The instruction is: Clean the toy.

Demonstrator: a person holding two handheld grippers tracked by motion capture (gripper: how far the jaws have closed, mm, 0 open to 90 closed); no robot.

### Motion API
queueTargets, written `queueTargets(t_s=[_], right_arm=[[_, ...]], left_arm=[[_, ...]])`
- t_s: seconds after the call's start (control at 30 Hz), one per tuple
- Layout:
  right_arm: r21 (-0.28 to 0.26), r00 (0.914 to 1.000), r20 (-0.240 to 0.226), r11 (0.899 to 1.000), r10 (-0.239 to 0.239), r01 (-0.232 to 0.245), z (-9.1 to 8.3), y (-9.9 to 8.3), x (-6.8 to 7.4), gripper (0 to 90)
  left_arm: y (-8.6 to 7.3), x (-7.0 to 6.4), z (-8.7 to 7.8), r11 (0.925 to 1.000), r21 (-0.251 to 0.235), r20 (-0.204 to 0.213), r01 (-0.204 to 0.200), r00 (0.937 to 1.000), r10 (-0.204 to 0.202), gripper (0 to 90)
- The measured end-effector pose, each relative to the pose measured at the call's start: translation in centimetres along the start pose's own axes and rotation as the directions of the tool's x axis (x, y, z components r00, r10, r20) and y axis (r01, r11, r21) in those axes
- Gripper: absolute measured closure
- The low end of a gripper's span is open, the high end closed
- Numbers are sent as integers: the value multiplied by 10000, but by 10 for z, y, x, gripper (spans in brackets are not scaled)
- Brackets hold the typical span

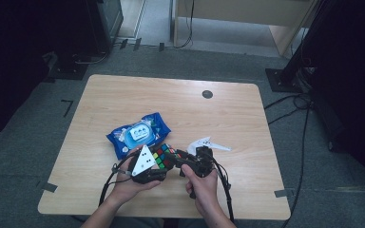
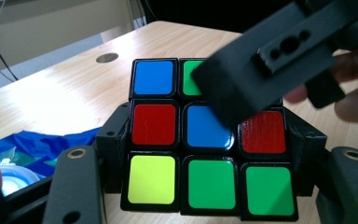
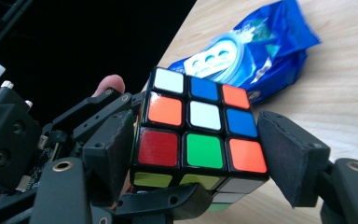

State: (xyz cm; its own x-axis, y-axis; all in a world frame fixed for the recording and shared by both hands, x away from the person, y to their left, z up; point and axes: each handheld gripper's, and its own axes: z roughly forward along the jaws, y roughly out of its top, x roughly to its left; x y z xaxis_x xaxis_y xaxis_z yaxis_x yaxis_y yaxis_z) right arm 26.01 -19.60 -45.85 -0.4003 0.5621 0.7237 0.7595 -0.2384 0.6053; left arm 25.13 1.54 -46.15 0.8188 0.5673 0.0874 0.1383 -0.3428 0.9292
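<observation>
A scrambled Rubik's cube (image 1: 163, 157) is held just above the table's front middle, between both grippers. My left gripper (image 1: 156, 166), topped by a grey three-cornered plate, comes from the left and is shut on the cube (image 2: 205, 184), its pads (image 2: 115, 140) pressing the cube's middle layer. My right gripper (image 1: 177, 157) comes from the right and is shut on the cube (image 3: 200, 116) too, its pads (image 3: 291, 158) clamping the layer nearest it. One jaw of the right gripper crosses the cube's upper right corner in the left gripper view.
A blue pack of wet wipes (image 1: 139, 132) lies just behind the cube. A white scrap of tissue (image 1: 208, 143) rests to the right of it. A dark round grommet (image 1: 207, 94) sits in the wooden table (image 1: 123, 95) near the far edge.
</observation>
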Motion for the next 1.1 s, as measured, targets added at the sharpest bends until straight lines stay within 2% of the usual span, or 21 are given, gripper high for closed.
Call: queueTargets(t_s=[0.13,0.17,0.27,0.4,0.47,0.5,0.57,0.63,0.73,0.8,0.83,0.87,0.9,1.0,1.03,1.1], right_arm=[[122,9945,-607,9964,850,-844,1,-1,-7,325],[144,9935,-666,9956,929,-921,1,-1,-8,331],[157,9953,-564,9969,783,-776,0,-1,-8,341],[115,10000,-59,9999,-52,53,-1,0,-2,348],[141,9948,515,9961,-881,875,-1,0,4,348],[182,9859,841,9895,-1446,1435,0,-1,7,348],[276,9699,1255,9779,-2089,2071,-1,-1,14,348],[388,9413,1691,9563,-2921,2898,-1,-2,21,347],[603,8821,2373,9124,-4070,4048,0,-4,32,348],[873,8348,2825,8793,-4725,4682,1,-6,39,348],[969,8178,2991,8683,-4916,4865,1,-6,42,347],[1052,8057,3091,8601,-5054,4991,2,-7,44,348],[1121,7981,3126,8543,-5152,5076,2,-7,46,347],[1265,7897,3088,8458,-5301,5183,2,-8,49,347],[1263,7878,3095,8442,-5325,5210,2,-8,49,347],[1251,7908,3006,8441,-5331,5214,3,-8,49,345]], left_arm=[[0,-1,0,9999,-37,-71,-122,9999,122,341],[0,-2,1,9999,-12,-78,-135,9999,135,341],[-1,-3,2,9996,33,-125,-286,9995,286,341],[-1,-4,3,9994,201,-145,-272,9995,275,341],[-1,-4,4,9990,345,-157,-269,9995,274,339],[-1,-4,5,9990,359,-153,-257,9995,263,338],[-1,-4,5,9991,353,-126,-233,9996,237,337],[-1,-4,5,9990,398,-95,-210,9997,213,334],[-1,-2,6,9990,441,46,-23,10000,21,327],[-1,-3,6,9990,438,68,16,10000,-19,326],[-1,-3,6,9991,431,87,34,10000,-37,326],[-1,-3,6,9991,430,114,36,9999,-41,325],[-1,-3,7,9990,441,135,24,9999,-30,322],[-1,-3,7,9990,446,129,27,9999,-33,319],[-1,-3,7,9990,454,116,36,9999,-41,319],[-2,-4,6,9991,399,-16,-106,9999,107,321]])
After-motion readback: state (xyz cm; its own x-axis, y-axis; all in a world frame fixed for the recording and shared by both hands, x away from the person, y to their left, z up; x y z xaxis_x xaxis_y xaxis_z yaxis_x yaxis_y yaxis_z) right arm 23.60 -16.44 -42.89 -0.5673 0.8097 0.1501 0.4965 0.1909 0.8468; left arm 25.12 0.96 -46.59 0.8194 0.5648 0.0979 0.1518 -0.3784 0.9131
